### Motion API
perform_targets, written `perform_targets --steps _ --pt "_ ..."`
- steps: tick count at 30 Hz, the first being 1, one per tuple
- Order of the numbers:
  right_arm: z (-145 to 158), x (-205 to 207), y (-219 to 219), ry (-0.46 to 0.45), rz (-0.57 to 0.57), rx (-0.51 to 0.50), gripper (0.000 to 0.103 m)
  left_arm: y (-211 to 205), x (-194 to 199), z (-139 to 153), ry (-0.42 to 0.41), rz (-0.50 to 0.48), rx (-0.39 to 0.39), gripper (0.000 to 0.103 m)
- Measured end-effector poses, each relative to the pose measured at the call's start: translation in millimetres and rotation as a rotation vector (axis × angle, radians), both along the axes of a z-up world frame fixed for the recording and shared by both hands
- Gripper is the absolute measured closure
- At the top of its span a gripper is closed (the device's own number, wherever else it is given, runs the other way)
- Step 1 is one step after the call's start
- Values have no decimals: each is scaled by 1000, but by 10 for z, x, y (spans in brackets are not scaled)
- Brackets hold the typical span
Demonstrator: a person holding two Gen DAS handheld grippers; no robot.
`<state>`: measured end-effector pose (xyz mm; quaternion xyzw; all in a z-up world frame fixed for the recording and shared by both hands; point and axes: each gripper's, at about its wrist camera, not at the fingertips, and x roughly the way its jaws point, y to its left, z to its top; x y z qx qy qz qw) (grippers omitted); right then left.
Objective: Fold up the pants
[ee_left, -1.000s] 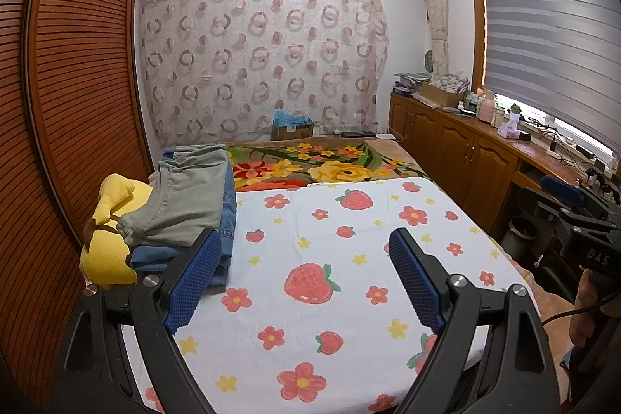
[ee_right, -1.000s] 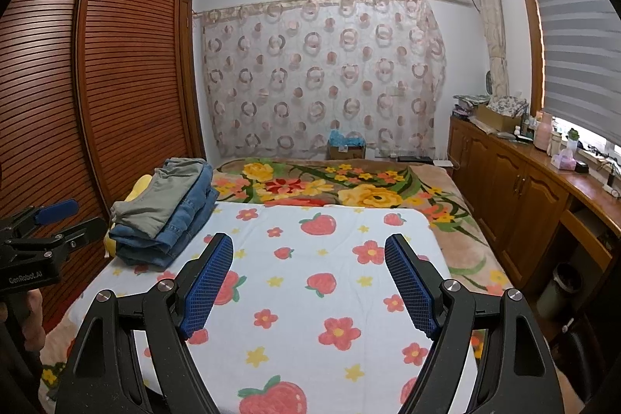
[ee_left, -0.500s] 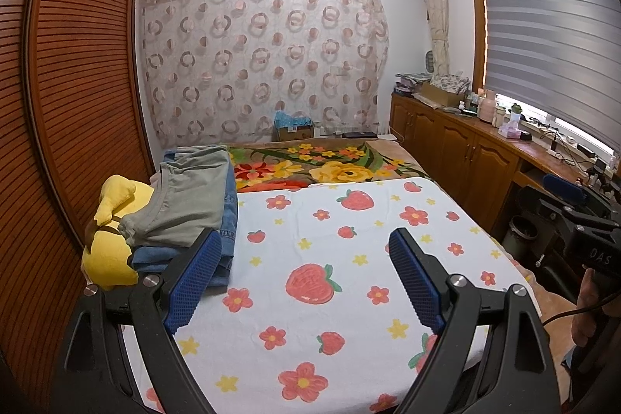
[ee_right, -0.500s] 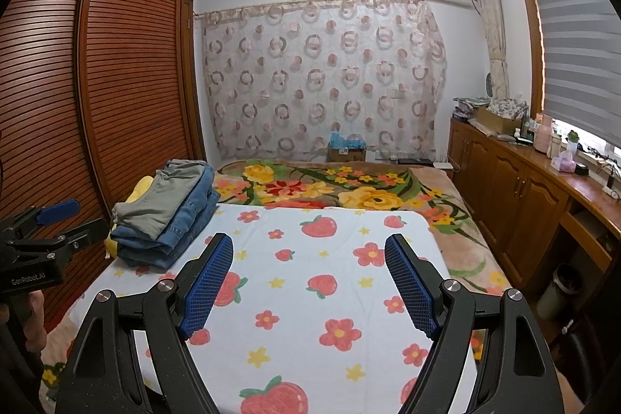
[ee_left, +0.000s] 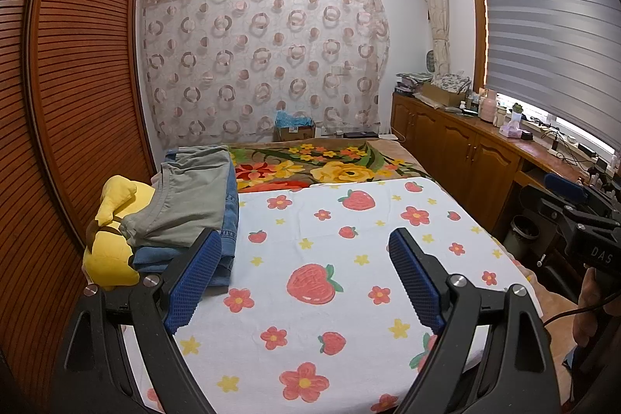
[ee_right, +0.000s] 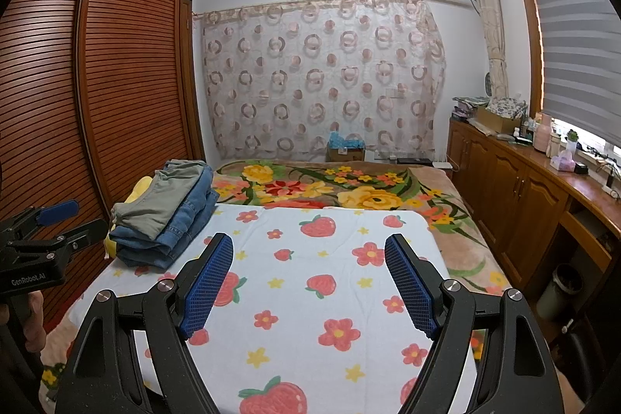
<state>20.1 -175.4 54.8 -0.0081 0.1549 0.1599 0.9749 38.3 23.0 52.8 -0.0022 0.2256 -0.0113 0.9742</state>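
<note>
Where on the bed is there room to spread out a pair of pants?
The strawberry sheet is bare from the folded pants pile on its left across to its right edge, and back to the flowered blanket. The left corner is crowded: the pile and a yellow plush toy sit there. Both grippers, left gripper and right gripper, hover open.

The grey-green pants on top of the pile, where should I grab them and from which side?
Probably the near folded edge of the grey-green pants, coming in from the bed's open side with the left gripper. That edge overhangs the jeans below, so one finger could slide under it.
</note>
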Motion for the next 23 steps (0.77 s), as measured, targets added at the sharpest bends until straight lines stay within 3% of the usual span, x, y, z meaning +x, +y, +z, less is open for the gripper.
perform_targets --steps 23 --pt "-11 1 4 -3 -2 -1 21 -7 0 2 -2 -1 0 14"
